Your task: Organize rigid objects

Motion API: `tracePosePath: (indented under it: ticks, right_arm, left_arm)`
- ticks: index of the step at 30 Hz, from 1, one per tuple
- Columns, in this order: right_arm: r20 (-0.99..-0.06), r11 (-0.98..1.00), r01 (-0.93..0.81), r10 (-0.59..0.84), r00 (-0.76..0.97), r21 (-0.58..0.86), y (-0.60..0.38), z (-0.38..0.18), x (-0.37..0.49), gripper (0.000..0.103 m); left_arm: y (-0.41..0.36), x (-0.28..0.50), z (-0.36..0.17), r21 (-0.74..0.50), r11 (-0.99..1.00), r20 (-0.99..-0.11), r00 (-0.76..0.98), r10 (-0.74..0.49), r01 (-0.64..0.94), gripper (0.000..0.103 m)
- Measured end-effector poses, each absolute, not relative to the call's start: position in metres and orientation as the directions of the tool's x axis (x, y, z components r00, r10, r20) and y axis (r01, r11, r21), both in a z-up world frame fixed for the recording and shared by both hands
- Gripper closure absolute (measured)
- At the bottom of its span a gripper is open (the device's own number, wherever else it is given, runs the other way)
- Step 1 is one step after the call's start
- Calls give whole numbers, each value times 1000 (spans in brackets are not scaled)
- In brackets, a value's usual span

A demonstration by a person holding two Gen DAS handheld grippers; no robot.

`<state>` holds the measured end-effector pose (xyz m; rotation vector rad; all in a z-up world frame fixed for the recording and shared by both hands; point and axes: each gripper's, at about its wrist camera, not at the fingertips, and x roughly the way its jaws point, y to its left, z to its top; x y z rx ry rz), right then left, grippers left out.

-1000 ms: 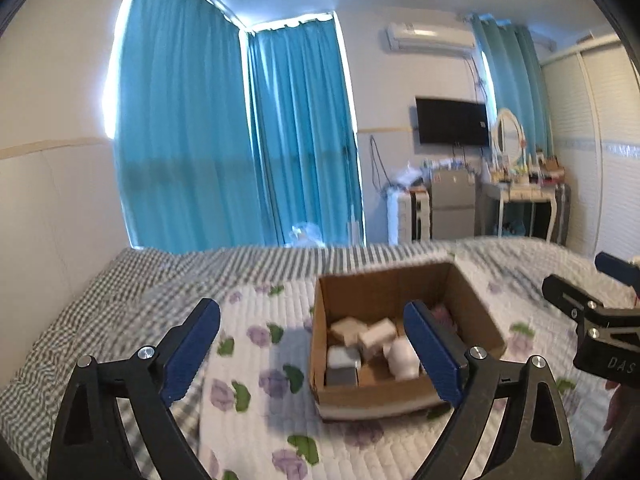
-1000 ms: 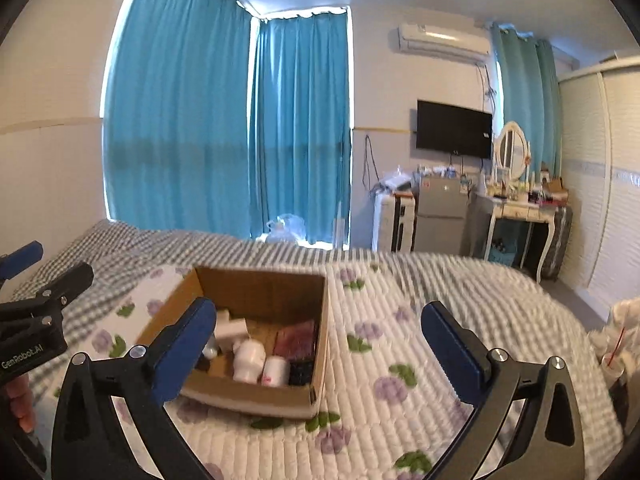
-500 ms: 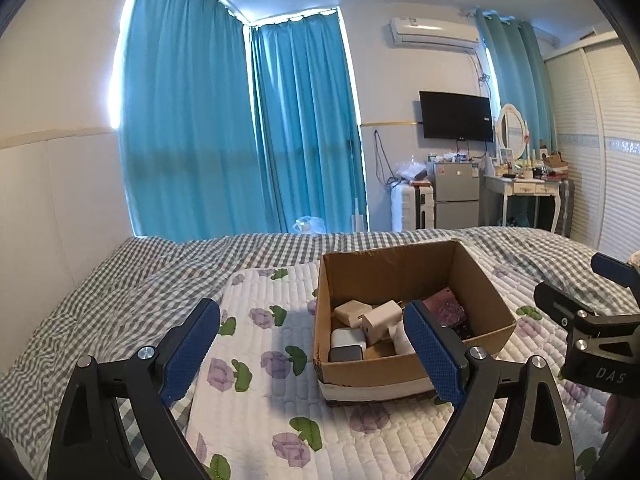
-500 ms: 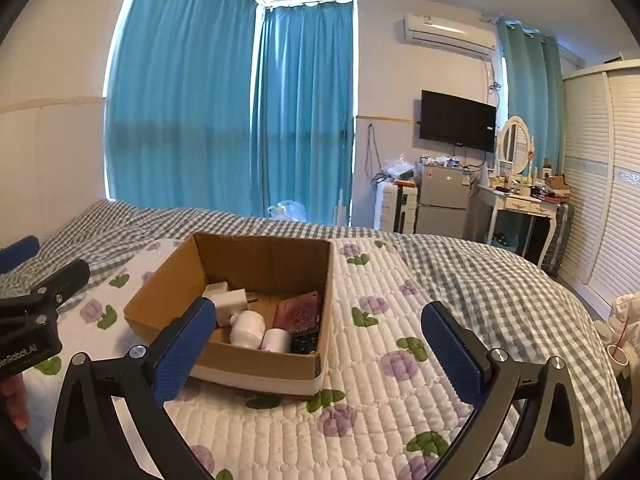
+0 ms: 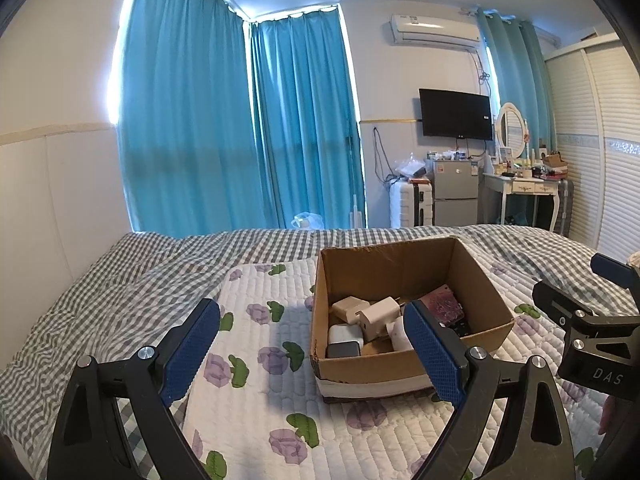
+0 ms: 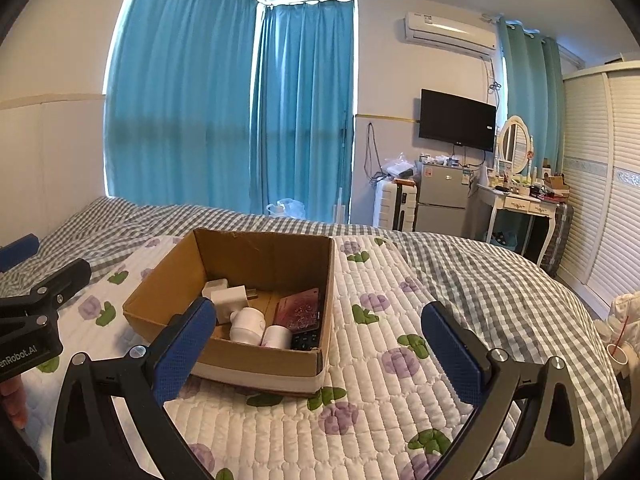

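Observation:
An open cardboard box (image 5: pixel 476 284) (image 6: pixel 168 280) stands on a white quilt with purple flowers (image 5: pixel 256 360) on the bed. Inside lie white charger plugs (image 5: pixel 372 314) (image 6: pixel 226 294), a grey and white block (image 5: pixel 344 344), a white round bottle (image 6: pixel 248 322), a pink patterned case (image 5: pixel 442 304) (image 6: pixel 302 308) and a dark remote (image 6: pixel 306 338). My left gripper (image 5: pixel 312 354) is open and empty, just before the box's near left side. My right gripper (image 6: pixel 320 354) is open and empty, before the box's near right corner. Each gripper shows at the edge of the other's view.
The bed has a grey checked cover (image 5: pixel 120 288). Blue curtains (image 5: pixel 240 128) hang behind it. A small fridge (image 6: pixel 440 196), a suitcase (image 6: pixel 390 204), a wall TV (image 6: pixel 456 124) and a dressing table (image 6: pixel 516 200) stand at the far right, by white wardrobe doors (image 6: pixel 600 168).
Both views have steadied and tilted slightly down, so the box looks a little closer and sharper. Both grippers stay open and empty.

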<state>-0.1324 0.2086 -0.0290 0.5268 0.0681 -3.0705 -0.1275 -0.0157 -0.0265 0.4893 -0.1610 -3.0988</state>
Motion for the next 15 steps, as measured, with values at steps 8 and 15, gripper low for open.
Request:
tracePosePath:
  ticks: [8, 15]
  right_arm:
    - [-343, -999, 33, -19, -939, -33, 209, -30, -134, 0]
    - [-354, -999, 27, -14, -935, -30, 209, -32, -135, 0]
  left_arm:
    - [-14, -129, -31, 96, -995, -334, -943, 0, -34, 8]
    - [-16, -128, -30, 87, -996, -327, -945, -5, -24, 8]
